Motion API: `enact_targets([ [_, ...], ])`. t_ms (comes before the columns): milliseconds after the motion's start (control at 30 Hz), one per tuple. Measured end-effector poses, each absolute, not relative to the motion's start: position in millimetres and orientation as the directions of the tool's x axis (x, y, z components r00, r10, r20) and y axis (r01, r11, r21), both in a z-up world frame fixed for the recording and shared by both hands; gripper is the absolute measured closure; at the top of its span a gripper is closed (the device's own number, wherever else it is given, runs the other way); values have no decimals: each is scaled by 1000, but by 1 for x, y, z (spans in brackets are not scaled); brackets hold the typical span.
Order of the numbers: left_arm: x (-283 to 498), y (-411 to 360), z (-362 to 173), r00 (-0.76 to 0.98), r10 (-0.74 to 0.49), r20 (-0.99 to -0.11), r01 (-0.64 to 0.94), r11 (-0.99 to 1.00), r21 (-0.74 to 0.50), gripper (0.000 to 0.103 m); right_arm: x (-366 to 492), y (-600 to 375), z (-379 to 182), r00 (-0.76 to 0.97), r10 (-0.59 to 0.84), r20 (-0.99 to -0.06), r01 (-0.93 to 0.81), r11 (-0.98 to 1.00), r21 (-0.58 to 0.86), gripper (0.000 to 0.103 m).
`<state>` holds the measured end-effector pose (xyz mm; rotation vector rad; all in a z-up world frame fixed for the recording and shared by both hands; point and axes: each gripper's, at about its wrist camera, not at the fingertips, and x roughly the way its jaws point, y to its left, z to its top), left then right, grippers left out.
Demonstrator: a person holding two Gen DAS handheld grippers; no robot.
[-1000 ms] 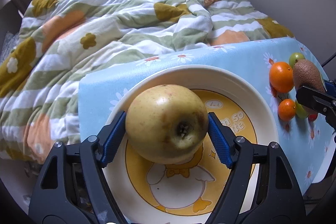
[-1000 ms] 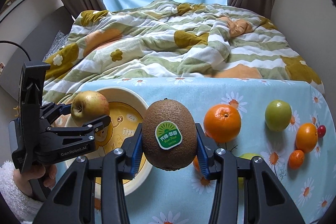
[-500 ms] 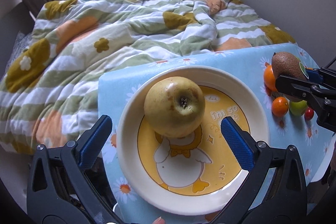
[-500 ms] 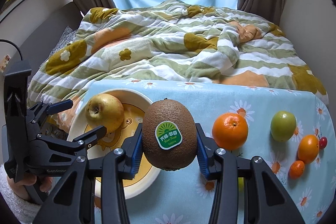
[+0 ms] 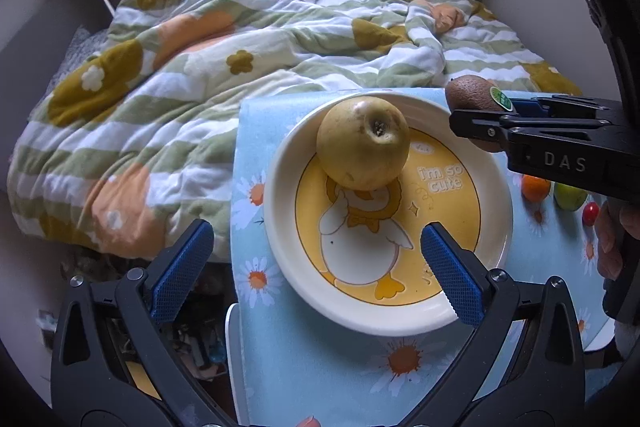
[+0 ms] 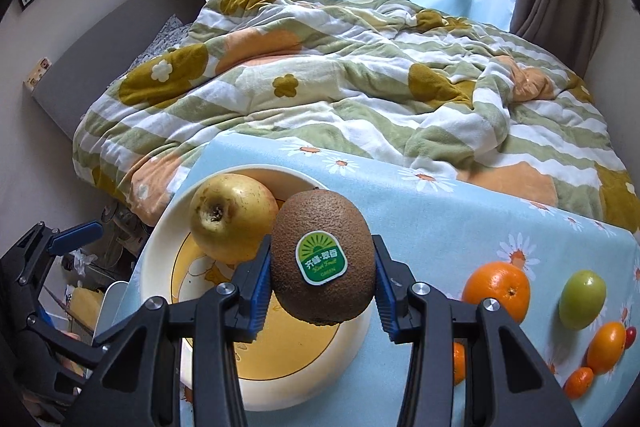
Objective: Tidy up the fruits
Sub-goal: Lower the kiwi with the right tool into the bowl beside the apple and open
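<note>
Lowering our right gripper (image 6: 322,283), clamped on the fuzzy brown stickered kiwi (image 6: 323,261), we set it beside the yellow apple (image 6: 232,217) in the cream duck-print plate (image 5: 276,187); our left gripper (image 5: 316,269) hangs wide open.

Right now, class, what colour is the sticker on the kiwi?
Green with a white border, on the kiwi; clearest in the right wrist view.

One apple (image 6: 232,223), one kiwi (image 6: 323,261) and one plate (image 6: 160,251) are counted at the left. At the right, four oranges (image 6: 497,289), one green fruit (image 6: 581,299) and one red berry (image 6: 631,335) are seen.
</note>
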<state>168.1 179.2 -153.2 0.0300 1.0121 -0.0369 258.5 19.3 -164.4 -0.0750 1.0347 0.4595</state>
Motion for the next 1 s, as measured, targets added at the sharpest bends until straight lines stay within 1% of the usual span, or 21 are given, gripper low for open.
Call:
enact_targets([
  [233,156,183,-162,515,-23,-857,21,1000,-14,0,260,36,-185,424,309,-852,-458,884,93,62],
  [433,150,185,-171,496,-27,-868,21,1000,-19,0,260,36,-189,443,295,-847,-451,889,74,62],
  [500,148,186,-172,493,-31,-869,20,999,-25,0,260,35,-186,465,303,-832,-451,890,72,54],
  [533,147,187,-173,492,-32,-870,19,999,-26,0,259,36,-183,473,310,-825,-451,889,75,37],
  [567,147,188,-173,490,-31,-871,17,1000,-27,0,258,36,-180,480,319,-817,-454,887,80,15],
  [600,145,189,-174,488,-32,-872,14,999,-28,0,257,36,-178,488,325,-810,-453,887,83,9],
  [633,145,189,-174,486,-33,-874,11,999,-32,0,255,36,-177,498,326,-804,-450,889,82,6],
  [833,144,189,-173,482,-42,-875,14,999,-41,0,252,31,-181,493,337,-802,-426,897,115,5],
  [1000,143,189,-162,501,-41,-864,21,999,-35,0,246,29,-170,495,328,-805,-419,901,109,5],
])
